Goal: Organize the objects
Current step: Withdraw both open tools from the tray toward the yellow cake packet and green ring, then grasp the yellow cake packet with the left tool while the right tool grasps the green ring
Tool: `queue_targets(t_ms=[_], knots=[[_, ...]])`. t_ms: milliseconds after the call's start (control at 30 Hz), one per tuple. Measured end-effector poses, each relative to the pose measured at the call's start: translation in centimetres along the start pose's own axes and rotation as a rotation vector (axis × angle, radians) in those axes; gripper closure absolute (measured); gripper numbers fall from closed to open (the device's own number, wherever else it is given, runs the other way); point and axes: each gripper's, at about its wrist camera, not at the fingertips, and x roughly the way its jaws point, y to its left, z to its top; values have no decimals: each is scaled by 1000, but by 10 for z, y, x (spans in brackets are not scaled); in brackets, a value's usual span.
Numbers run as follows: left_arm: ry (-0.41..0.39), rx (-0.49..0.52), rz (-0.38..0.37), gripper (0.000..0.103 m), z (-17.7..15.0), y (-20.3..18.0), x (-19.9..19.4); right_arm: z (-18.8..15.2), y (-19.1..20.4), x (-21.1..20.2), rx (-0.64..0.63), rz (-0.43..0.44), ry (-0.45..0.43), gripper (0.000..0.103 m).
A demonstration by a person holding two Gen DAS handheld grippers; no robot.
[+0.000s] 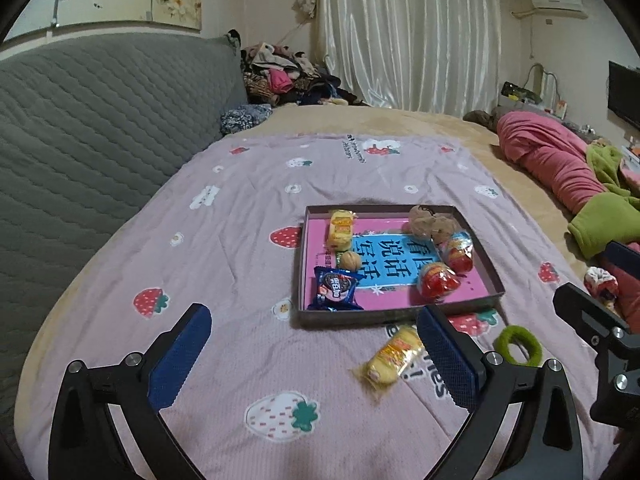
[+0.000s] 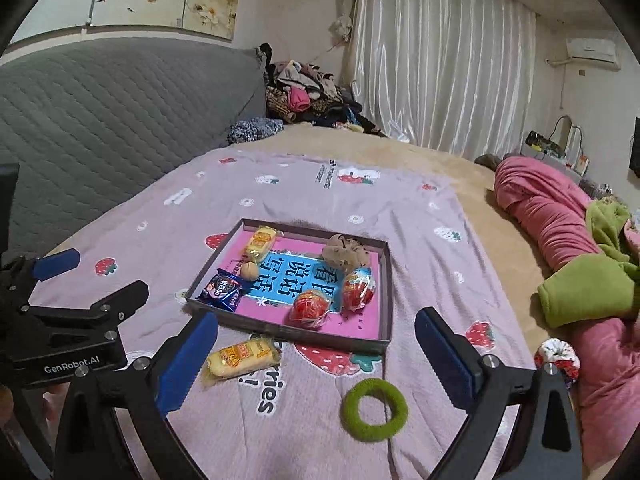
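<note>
A shallow box tray [image 1: 476, 248] [image 2: 384, 280] with a pink and blue bottom lies on the bed. In it are a yellow snack pack [image 1: 340, 228], a walnut [image 1: 350, 260], a blue cookie pack [image 1: 334, 288], two red snack packs [image 1: 436, 280] and a brown scrunchie [image 1: 428, 220]. Another yellow snack pack [image 1: 394, 354] [image 2: 240, 356] and a green hair ring [image 1: 518, 346] [image 2: 374, 404] lie on the blanket in front of the tray. My left gripper [image 1: 316, 356] is open and empty above the blanket. My right gripper [image 2: 316, 364] is open and empty above the loose items.
A pink strawberry blanket [image 1: 240, 208] covers the bed. A grey quilted headboard [image 1: 100, 120] is at the left. Pink and green bedding [image 2: 568, 240] and a patterned scrunchie [image 2: 558, 356] lie at the right. A clothes pile [image 1: 288, 76] sits far back.
</note>
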Motion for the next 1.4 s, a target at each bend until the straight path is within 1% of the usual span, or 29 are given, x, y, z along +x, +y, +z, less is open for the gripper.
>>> queue_targets(t_ms=[233,400,600,867,1167,1300,1400], knots=[[-9,0,-8,0,-7,-2,-32,-10,-1,-33,4,3,-18,1],[-23,19,-11,0,-13,-12,-51,-18,-4,-50,4,-7,-22,1],[0,34,-22,0,-26,-23,-52,-34,-13,-57,13,-15,-4,1],[58,78,-37,0,-49,-45,-24,-67,-31,-37,37,-30,66,1],[132,107,-62,0,-71,-59,31,-97,-41,10,42,-39,166,1],[151,126,-85,0,-75,-62,55,-107,-43,35,36,-47,199,1],[166,143,-85,0,-75,-61,74,-110,-47,52,38,-59,215,1]])
